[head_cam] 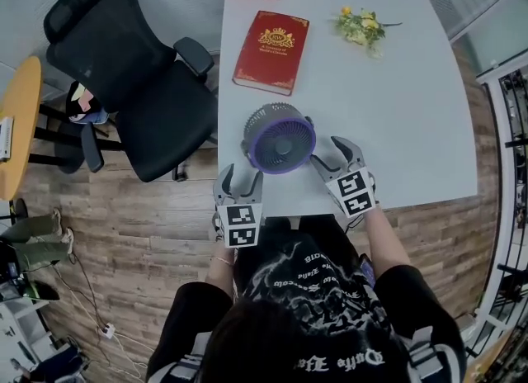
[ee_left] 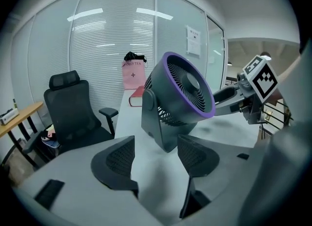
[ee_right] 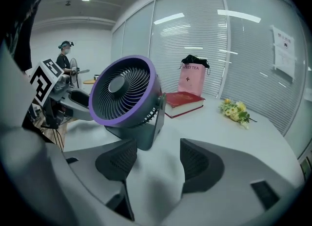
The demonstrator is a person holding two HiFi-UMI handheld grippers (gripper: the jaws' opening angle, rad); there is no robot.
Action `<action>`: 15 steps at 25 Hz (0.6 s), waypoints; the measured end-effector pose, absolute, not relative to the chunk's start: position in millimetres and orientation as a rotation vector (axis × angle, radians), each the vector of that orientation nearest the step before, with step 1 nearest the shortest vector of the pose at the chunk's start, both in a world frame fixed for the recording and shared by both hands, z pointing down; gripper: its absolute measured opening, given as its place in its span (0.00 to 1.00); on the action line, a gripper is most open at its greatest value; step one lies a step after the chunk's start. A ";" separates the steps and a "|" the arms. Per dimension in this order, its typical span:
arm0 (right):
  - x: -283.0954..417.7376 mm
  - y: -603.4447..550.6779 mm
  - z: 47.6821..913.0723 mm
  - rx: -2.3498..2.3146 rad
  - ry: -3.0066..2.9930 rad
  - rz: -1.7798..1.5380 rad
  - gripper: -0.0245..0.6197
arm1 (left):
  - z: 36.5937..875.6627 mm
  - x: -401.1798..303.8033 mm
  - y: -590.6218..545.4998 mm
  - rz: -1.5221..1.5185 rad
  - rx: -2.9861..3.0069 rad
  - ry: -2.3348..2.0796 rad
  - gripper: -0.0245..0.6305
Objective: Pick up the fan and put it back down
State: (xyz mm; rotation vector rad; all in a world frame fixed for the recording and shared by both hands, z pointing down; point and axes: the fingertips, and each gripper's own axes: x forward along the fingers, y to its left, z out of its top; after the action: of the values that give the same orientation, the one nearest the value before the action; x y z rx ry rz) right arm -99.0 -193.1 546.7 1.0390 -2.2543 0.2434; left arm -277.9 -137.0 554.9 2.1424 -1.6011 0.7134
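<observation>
Flanking fan (head_cam: pixel 279 138), left tongs (head_cam: pixel 239 177), right tongs (head_cam: pixel 330 154) wide, empty; its foot hidden overhead.

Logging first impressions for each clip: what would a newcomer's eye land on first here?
The grey round desk fan with a purple rim stands near the front edge of the white table, face tilted upward. The left gripper and right gripper flank it, both open and empty. Farther back lie a red hardcover book and a yellow flower bunch.

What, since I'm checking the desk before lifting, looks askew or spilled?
Nothing stands out. The fan stands upright on the table, head tilted up; the red book and flowers lie flat, nothing spilled.
</observation>
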 end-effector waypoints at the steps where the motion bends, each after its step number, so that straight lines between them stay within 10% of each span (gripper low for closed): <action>1: -100.3 -197.3 549.3 1.025 -2.257 0.245 0.47 | 557.0 -278.6 -138.4 0.720 2.132 -1.603 0.49; 15: -129.3 -240.0 570.6 0.782 -2.338 0.254 0.46 | 572.2 -274.2 -169.7 0.794 2.060 -1.628 0.47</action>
State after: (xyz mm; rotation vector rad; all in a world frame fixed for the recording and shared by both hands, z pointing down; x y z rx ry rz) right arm -129.3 -240.0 570.6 0.7819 -2.3385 0.2539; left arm -274.2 -169.7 572.2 2.0603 -1.6279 0.7940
